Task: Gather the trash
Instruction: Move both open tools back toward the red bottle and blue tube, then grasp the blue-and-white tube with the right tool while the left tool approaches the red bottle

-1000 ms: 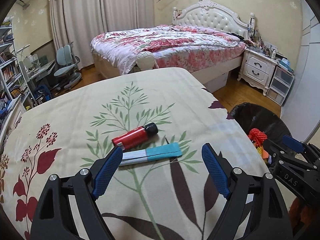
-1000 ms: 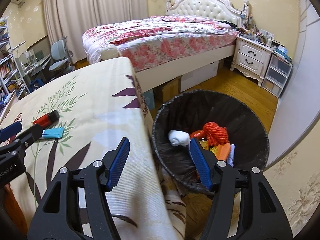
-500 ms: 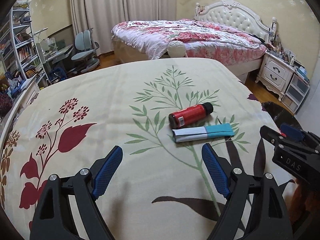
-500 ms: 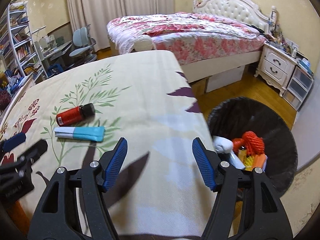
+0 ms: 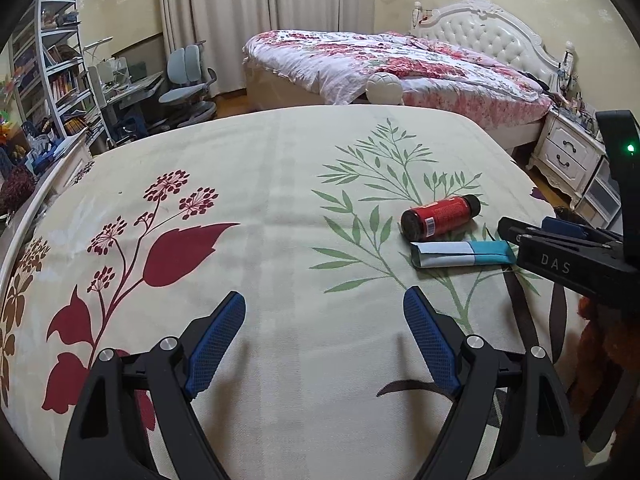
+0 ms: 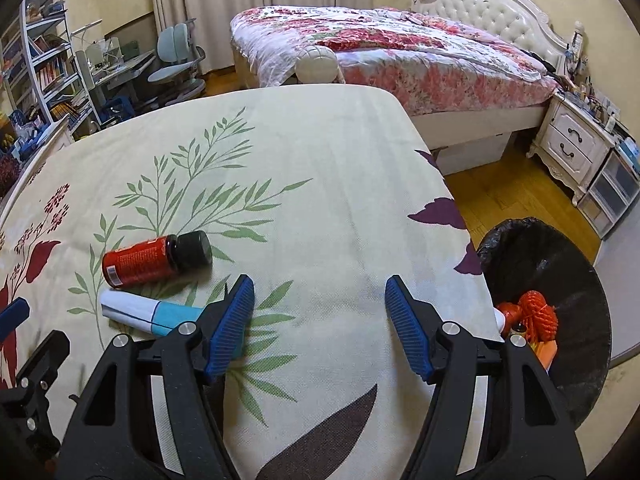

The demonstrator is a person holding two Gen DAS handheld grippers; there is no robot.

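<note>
A red bottle with a black cap [image 5: 438,216] [image 6: 154,260] lies on its side on the floral tablecloth [image 5: 280,200]. A white and teal tube-like packet [image 5: 462,254] [image 6: 150,314] lies just in front of it. My left gripper [image 5: 324,344] is open and empty, low over the cloth, left of both items. My right gripper [image 6: 320,324] is open and empty, over the table's right part, with its left finger [image 6: 230,328] covering the packet's end. A black-lined trash bin [image 6: 560,280] stands on the floor right of the table, holding orange and red trash.
The table edge [image 6: 452,216] drops off to a wooden floor. A bed with floral bedding [image 6: 400,48], a white nightstand [image 6: 572,148], a desk chair [image 5: 188,80] and bookshelves [image 5: 52,80] stand beyond.
Both grippers have swung left, away from the bin and over the table. The bottle and packet now sit right of the left gripper and left of the right gripper. Neither item moved.
</note>
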